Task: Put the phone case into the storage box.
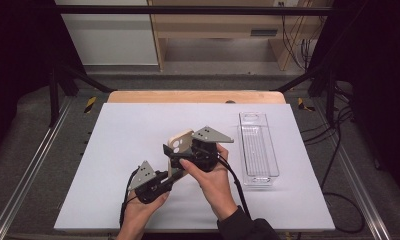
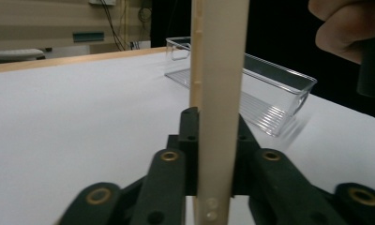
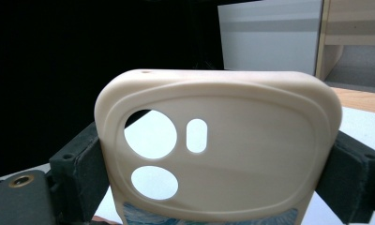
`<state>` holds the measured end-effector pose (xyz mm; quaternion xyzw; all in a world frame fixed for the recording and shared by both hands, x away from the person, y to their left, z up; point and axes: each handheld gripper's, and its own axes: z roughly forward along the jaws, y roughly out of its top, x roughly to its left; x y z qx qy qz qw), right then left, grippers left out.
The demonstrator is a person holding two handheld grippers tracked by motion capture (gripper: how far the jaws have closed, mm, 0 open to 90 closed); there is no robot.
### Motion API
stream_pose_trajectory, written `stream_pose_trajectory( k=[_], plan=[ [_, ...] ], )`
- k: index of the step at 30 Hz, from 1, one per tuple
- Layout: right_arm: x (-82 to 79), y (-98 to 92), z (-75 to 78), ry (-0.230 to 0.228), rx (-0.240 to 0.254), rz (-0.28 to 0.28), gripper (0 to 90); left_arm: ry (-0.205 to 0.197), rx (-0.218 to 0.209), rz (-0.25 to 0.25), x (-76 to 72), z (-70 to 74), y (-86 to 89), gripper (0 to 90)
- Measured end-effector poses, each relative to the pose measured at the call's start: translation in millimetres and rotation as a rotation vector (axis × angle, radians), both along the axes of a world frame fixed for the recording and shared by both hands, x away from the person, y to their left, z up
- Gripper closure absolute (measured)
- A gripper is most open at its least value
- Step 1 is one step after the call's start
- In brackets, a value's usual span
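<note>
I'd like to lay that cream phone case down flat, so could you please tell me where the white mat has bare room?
The white mat is bare across its whole left half and along the far edge behind the phone case. A narrower strip lies between the case and the clear tray. It is crowded near the middle front, where both grippers and hands meet.

The phone case (image 3: 223, 140) between my jaws looks like smooth, matt cream plastic, slightly rubbery. My jaws themselves are matt black plastic with brass-coloured rivets. The tray (image 1: 258, 147) is clear, glossy plastic with a ribbed floor. The surface (image 1: 133, 135) wears a smooth, matt white sheet over pale wood.
</note>
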<state>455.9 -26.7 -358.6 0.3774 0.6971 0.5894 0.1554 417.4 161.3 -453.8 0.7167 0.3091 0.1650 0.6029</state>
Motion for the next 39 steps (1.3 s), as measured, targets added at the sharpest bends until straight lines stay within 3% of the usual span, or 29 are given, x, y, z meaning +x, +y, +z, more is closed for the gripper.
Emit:
stream_pose_trajectory(
  k=[7,10,16,24,28,39],
  plan=[
    [2.1,-1.4,10.9,-0.014,-0.002,-0.022,11.6,-0.021,-0.003,0.014,0.8,0.2,-0.9,57.9],
    [4.1,-2.6,14.7,-0.021,-0.01,-0.035,11.5,-0.03,0.001,0.034,0.6,1.8,-1.9,44.7],
    [11.5,-8.8,22.1,-0.035,-0.032,-0.067,11.6,-0.037,0.011,0.058,3.8,2.9,3.2,30.0],
    [18.3,-25.8,25.3,-0.05,-0.058,-0.154,11.6,-0.051,0.054,0.106,7.4,6.5,16.2,18.8],
    [21.1,-32.9,29.4,-0.057,-0.065,-0.172,11.6,-0.062,0.07,0.14,8.5,7.5,24.8,14.3],
    [38.2,-55.3,43.9,-0.058,-0.079,-0.223,11.6,-0.072,0.065,0.244,15.4,9.8,58.2,10.0]
  ],
)
